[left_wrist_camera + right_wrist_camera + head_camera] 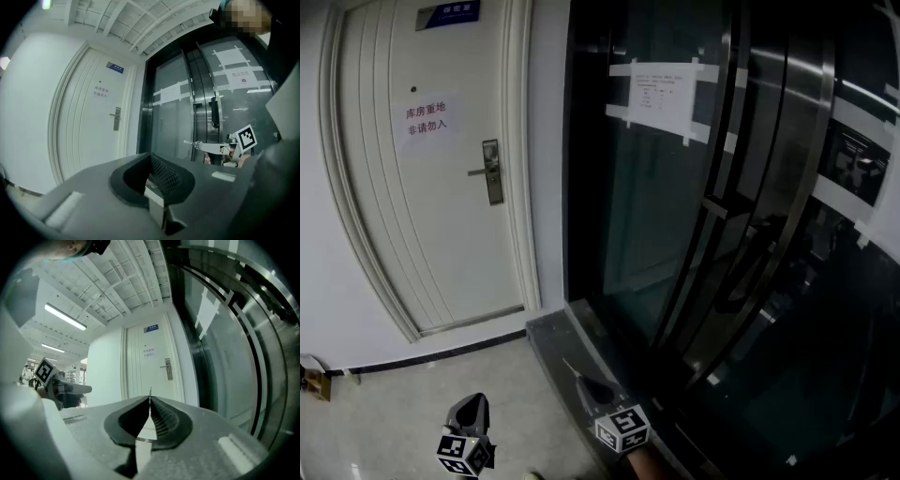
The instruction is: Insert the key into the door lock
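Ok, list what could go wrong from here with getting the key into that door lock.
1. Only a thin tip of the key shows past the right gripper, which is shut on it; it may twist or slip on contact.
2. The lock plate is far off and its keyhole cannot be made out, so misalignment seems likely.
3. The lever handle juts beside the plate and could catch the gripper.

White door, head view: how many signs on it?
2. A blue plaque at the top and a white paper notice below it, above the lever handle. The gripper views show no others.
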`<action>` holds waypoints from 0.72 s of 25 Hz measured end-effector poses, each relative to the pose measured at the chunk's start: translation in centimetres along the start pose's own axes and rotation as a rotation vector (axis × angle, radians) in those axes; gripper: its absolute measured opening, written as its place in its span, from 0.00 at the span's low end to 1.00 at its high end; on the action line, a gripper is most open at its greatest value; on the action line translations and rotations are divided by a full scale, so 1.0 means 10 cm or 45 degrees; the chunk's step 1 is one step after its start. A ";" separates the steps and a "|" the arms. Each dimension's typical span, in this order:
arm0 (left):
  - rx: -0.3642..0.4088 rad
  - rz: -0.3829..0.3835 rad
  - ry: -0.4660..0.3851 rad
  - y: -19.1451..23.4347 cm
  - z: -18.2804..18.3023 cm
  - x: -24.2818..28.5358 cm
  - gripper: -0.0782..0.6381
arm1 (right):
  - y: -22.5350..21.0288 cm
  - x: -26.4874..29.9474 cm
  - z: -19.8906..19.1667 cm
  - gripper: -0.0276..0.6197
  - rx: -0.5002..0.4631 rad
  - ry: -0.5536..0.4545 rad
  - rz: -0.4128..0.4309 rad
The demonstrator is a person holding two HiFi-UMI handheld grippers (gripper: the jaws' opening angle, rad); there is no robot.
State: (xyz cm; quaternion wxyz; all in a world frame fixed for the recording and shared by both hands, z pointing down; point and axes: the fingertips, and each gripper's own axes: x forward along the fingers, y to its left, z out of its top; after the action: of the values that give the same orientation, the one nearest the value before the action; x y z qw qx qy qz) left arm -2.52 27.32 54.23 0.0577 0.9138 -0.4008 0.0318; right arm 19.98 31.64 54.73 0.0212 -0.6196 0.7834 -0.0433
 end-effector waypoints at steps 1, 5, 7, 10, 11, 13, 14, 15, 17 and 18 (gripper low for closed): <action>-0.005 -0.005 -0.004 0.01 0.00 0.02 0.11 | -0.01 0.02 0.00 0.06 -0.004 0.000 -0.003; -0.010 -0.014 -0.006 0.03 0.00 0.09 0.11 | -0.03 0.08 0.00 0.06 -0.005 0.002 -0.007; -0.016 -0.019 -0.005 0.04 0.00 0.11 0.11 | -0.03 0.10 0.02 0.06 -0.004 -0.007 -0.007; -0.039 -0.028 -0.011 0.07 0.00 0.15 0.11 | -0.04 0.14 0.05 0.06 0.033 -0.028 -0.001; -0.043 -0.029 -0.012 0.08 0.00 0.15 0.11 | -0.04 0.15 0.04 0.06 0.040 -0.026 0.000; -0.044 -0.026 -0.009 0.11 -0.01 0.17 0.11 | -0.04 0.18 0.03 0.06 0.036 -0.019 0.000; -0.041 -0.022 -0.008 0.12 -0.01 0.17 0.11 | -0.04 0.20 0.03 0.06 0.033 -0.018 0.002; -0.038 -0.018 -0.006 0.14 -0.01 0.17 0.11 | -0.03 0.21 0.03 0.06 0.032 -0.017 0.005; -0.041 -0.010 -0.004 0.19 -0.02 0.18 0.11 | -0.04 0.25 0.02 0.06 0.027 -0.014 0.009; -0.046 -0.006 -0.001 0.21 -0.03 0.19 0.11 | -0.05 0.27 0.02 0.06 0.024 -0.010 0.011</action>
State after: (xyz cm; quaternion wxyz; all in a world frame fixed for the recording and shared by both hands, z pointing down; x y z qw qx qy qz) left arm -2.81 24.60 54.89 0.0740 0.9136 -0.3991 0.0239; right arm 19.81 28.88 54.65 0.0303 -0.6162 0.7855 -0.0482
